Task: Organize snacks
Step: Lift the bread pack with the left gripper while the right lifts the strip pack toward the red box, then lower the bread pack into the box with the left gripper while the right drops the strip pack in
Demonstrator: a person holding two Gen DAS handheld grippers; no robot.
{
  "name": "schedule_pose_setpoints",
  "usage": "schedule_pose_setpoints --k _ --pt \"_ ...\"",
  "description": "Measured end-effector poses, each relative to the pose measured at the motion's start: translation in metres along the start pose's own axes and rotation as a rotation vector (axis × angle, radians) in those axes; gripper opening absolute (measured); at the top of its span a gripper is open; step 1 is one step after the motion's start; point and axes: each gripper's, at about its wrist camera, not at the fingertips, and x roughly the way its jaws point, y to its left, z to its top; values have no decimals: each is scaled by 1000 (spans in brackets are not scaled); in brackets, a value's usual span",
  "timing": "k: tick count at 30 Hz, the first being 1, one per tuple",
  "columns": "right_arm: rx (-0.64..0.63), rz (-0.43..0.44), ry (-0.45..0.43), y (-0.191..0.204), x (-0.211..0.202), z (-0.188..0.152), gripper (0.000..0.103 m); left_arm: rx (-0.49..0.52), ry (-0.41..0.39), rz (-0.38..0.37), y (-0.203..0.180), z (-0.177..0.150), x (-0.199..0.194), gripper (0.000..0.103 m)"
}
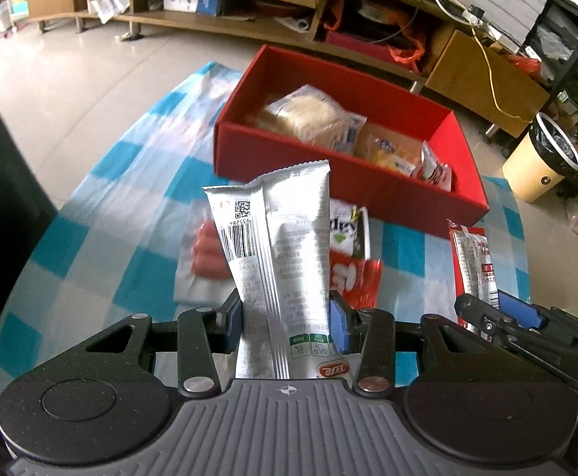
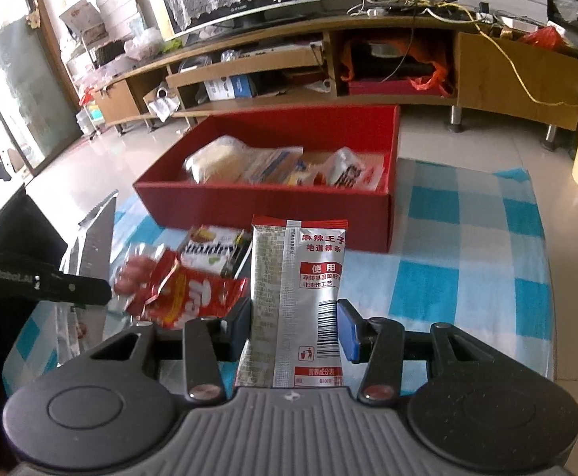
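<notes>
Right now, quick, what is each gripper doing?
Left gripper: closed on a silver snack packet.
Right gripper: closed on a red-topped snack packet.

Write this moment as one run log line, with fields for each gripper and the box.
left gripper: shut on silver packet | right gripper: shut on red-topped packet | red box: holds snacks

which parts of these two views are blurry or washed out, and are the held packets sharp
Left wrist view: silver packet sharp, barcode readable; red box contents and sausages soft; fisheye bends the shelves. Right wrist view: spicy strip packet sharp; red wrapper smeared; window washed out.
</notes>
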Motion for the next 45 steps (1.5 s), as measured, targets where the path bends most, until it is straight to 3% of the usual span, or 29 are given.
schedule_pose_setpoints --k 12,45 --pt "0 11 -58 -6 7 33 45 58 -40 9 -22 29 12 51" --pt "-45 -4 -107 -12 44 93 45 117 -97 57 -54 93 48 52"
